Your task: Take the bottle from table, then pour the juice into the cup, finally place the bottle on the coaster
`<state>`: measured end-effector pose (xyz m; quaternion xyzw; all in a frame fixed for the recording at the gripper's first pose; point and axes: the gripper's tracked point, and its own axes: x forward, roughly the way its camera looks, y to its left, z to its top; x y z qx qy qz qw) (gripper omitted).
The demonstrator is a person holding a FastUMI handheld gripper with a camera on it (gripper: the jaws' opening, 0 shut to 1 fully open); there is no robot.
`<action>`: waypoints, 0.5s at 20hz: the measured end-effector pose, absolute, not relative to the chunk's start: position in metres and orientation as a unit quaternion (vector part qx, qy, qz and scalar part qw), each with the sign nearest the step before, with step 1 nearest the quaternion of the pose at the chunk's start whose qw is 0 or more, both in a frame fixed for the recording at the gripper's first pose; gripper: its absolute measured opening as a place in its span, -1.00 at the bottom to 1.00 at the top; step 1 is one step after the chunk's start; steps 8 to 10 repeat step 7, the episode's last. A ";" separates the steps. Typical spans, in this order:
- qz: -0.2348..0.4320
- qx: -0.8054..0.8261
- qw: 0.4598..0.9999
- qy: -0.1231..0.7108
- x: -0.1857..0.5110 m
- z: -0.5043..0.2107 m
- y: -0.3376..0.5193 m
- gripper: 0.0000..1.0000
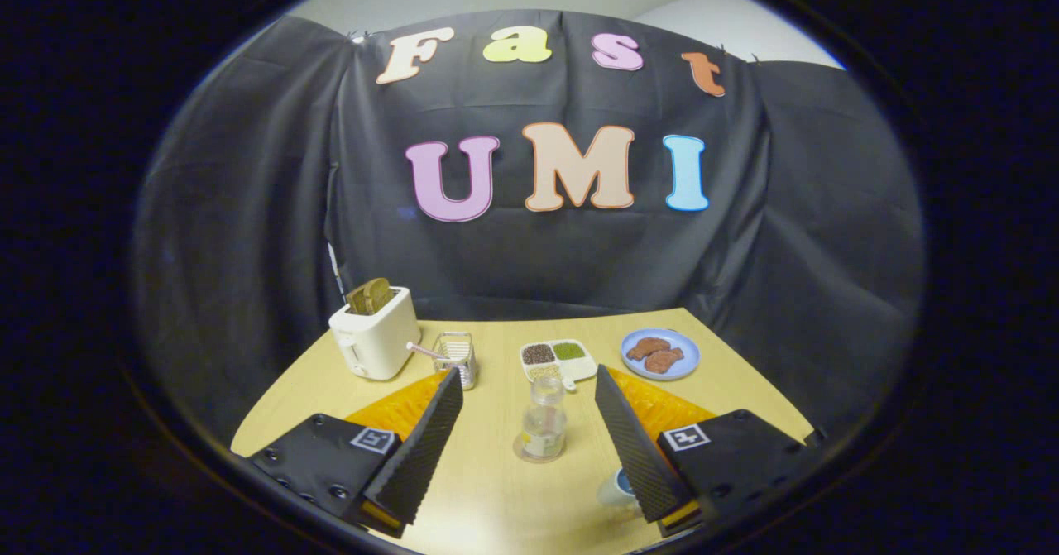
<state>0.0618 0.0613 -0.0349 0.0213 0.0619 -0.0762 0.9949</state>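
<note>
Gripper view looks along the claw (529, 423), whose two fingers stand spread wide with nothing between their inner faces but air and bare table (496, 505). The bottle (543, 418), clear and nearly empty by the look of it, stands upright between the fingers and slightly ahead of their tips, touching neither. Its long axis runs straight up from the table, and it appears to rest on a round, pale coaster (539, 454) already. It sits a touch nearer the right finger's side than dead centre, though not by much. A cup (616, 489) peeks out low beside the right finger, partly hidden by it.

Beyond the bottle lie a divided dish of grains (558, 358), a blue plate (660, 354) with brown pieces, a small wire basket (456, 356) and a white toaster (375, 336), all well clear of the grasp line.

Judging by this layout, the bottle is squarely ahead, so a straight advance would bring the fingers either side of its body; no turning looks needed, only a small sideways trim.
</note>
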 end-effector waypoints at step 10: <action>-0.076 0.037 0.995 0.047 0.049 -0.024 0.048 1.00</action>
